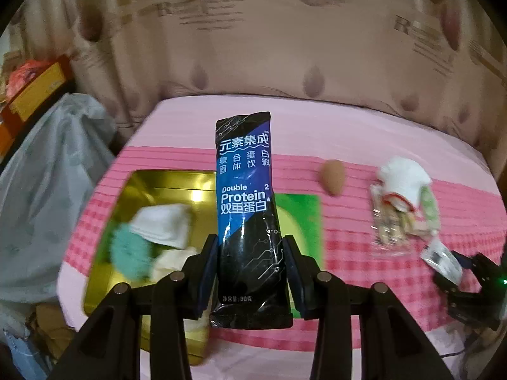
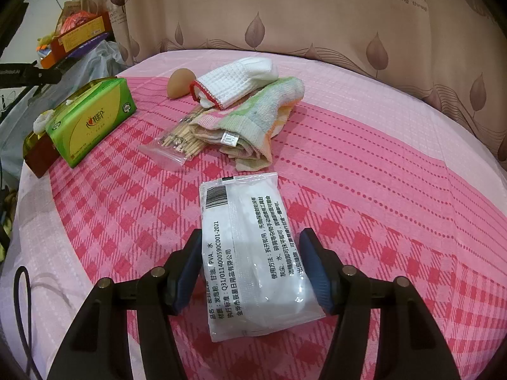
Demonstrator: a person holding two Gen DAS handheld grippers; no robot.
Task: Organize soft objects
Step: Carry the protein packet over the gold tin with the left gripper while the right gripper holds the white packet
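Step in hand: While the left hand-held gripper (image 1: pixel 250 272) carries a tall black-and-blue foil protein-drink sachet (image 1: pixel 245 209), the sorting of soft things into the gold metal tin (image 1: pixel 164 183) looks midway; the blur over the tin suggests this hand is travelling.
Left hand-held gripper: its jaws are clamped on the lower part of the sachet, which stands upright between the pads, clear of the bedspread.
Right hand-held gripper (image 2: pixel 250 272): its blue pads sit against both long edges of a white sealed plastic packet with printed text and a barcode (image 2: pixel 250 253); I judge it gripped, though the packet seems to rest on the pink checked bedspread (image 2: pixel 396 205).
Gold tin: it already holds a white folded cloth (image 1: pixel 163 224) and a fuzzy teal item (image 1: pixel 128 253).
Beside the tin: a green-and-yellow tissue pack (image 2: pixel 92 117) lies just to its right.
Farther from the tin: a tan egg-shaped sponge (image 2: pixel 180 87), a white waffle-weave cloth with red trim (image 2: pixel 234 84), a folded pastel striped towel (image 2: pixel 253 126) and a clear bag of wooden toothpicks (image 2: pixel 177 145) lie clustered, well apart from it.
Next move: whether the sachet counts as soft is a judgement call; if it goes in, the left hand needs to lower it over a free part of the tin and part the jaws without crushing the cloths.
After that: the white packet is likely next.
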